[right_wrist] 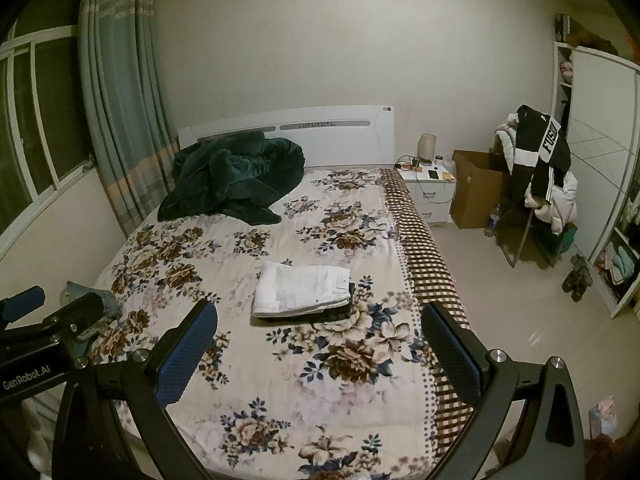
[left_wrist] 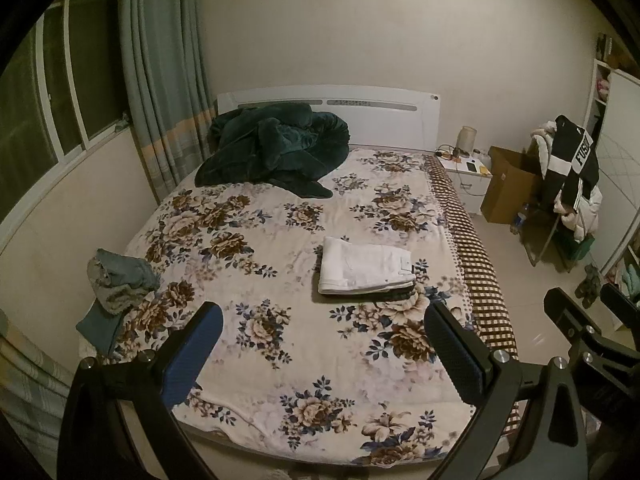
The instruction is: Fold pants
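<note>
Bedroom w/ bed under floral-print cream blanket (left_wrist: 280, 248), white headboard (left_wrist: 384, 116) at far end. Your left claw (left_wrist: 324, 350) is held above the near end of the bed, jaws spread wide, blue pads (left_wrist: 192, 354) facing in, nothing between them. Your right claw (right_wrist: 320, 348) same: jaws wide apart, empty, above the bed's near right part. Folded white pants (left_wrist: 366, 272) lie flat mid-bed, toward the right edge, sitting on top of a darker folded garment (right_wrist: 348, 306) that peeks out along the near side & right end. Crumpled grey-blue jeans pile (left_wrist: 118, 280) at the bed's left edge, well apart from the white stack. Dark green plush blanket (left_wrist: 276, 148) heaped against the headboard, left side. White nightstand (right_wrist: 430, 192) w/ small lamp beside the bed, cardboard box (right_wrist: 476, 188) next to it, chair draped w/ black-and-white jacket (right_wrist: 542, 152) further right.
</note>
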Demonstrator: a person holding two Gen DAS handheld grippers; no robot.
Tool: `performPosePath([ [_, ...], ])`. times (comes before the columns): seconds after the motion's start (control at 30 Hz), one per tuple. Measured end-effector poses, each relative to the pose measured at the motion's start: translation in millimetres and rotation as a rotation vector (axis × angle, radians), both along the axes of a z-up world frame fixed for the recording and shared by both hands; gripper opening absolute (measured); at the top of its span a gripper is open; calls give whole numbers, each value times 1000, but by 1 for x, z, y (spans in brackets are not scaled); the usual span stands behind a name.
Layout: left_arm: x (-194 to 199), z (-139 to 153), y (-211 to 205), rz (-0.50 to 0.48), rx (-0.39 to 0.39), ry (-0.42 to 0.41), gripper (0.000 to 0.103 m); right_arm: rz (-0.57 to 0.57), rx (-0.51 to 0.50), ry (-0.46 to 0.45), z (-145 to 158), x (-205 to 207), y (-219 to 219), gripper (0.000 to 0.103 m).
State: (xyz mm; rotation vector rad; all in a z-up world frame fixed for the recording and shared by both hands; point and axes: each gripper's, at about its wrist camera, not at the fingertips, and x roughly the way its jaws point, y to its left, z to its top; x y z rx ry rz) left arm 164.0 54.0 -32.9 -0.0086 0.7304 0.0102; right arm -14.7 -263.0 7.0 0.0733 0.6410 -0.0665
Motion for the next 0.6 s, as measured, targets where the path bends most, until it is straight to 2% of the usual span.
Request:
performPosePath([
  [0.6, 0, 1, 2, -1, 2, 0, 103, 7, 2, 2, 2, 1, 1, 103],
])
